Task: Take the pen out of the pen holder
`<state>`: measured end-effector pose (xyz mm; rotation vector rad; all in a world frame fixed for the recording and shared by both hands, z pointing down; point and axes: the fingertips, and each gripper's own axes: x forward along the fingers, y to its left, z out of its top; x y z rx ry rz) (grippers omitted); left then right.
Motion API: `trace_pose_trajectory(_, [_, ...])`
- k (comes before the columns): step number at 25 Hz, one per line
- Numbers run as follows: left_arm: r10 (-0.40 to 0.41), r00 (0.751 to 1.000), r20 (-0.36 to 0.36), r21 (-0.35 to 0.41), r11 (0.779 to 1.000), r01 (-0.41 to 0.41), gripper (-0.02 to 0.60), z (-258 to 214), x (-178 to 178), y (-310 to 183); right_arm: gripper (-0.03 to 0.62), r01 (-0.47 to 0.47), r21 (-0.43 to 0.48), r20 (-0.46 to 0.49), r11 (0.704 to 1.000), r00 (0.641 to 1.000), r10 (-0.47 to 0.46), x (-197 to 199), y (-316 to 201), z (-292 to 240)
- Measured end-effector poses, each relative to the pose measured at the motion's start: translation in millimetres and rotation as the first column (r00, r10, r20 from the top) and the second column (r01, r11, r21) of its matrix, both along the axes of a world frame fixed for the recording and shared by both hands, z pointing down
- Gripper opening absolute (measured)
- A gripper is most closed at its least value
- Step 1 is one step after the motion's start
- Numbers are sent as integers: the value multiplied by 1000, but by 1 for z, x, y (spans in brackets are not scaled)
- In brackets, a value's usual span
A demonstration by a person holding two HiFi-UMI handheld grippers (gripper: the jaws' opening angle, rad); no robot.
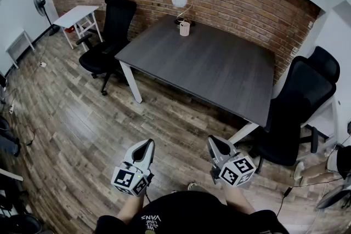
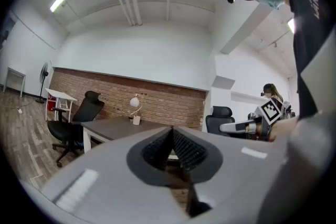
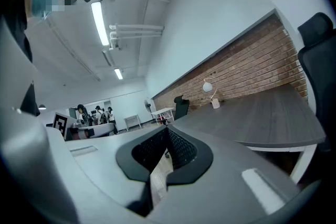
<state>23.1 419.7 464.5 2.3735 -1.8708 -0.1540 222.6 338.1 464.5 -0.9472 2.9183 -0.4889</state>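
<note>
Holder point(image 1: 185, 28) by far table point(image 1: 219, 71) edge, open floor point(image 1: 98, 129)

Table point(image 1: 208, 63) at centre. Pen holder point(image 1: 185, 28) on it, toward 12 o'clock edge; lamp point(image 1: 179, 0) just behind. Chair point(image 1: 107, 35) at table's 9 o'clock, second chair point(image 1: 296, 112) at 4 o'clock. Side table point(image 1: 77, 15) and fan point(image 1: 39, 5) at 10 o'clock.

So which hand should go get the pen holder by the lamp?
Right, but only just. The right gripper hangs nearer the table than the left gripper. Both are shut, empty, and far from the pen holder.
</note>
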Motion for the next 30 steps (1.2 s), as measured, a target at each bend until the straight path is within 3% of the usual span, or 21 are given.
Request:
trace_pose_trajectory(13, [-51, 998, -25, -26, 998, 50, 53, 14, -25, -25, 3, 3, -58, 66, 998, 998, 1, -5, -28, 11])
trace_pose_trajectory(23, [22, 1000, -5, -13, 1000, -22, 59, 13, -27, -138, 3, 34, -97, 82, 995, 996, -26, -16, -129, 24])
trace_pose_trajectory(30, [9, 1000, 1, -8, 1000, -9, 125, 15, -32, -218, 3, 92, -112, 74, 989, 994, -84, -32, -201, 34])
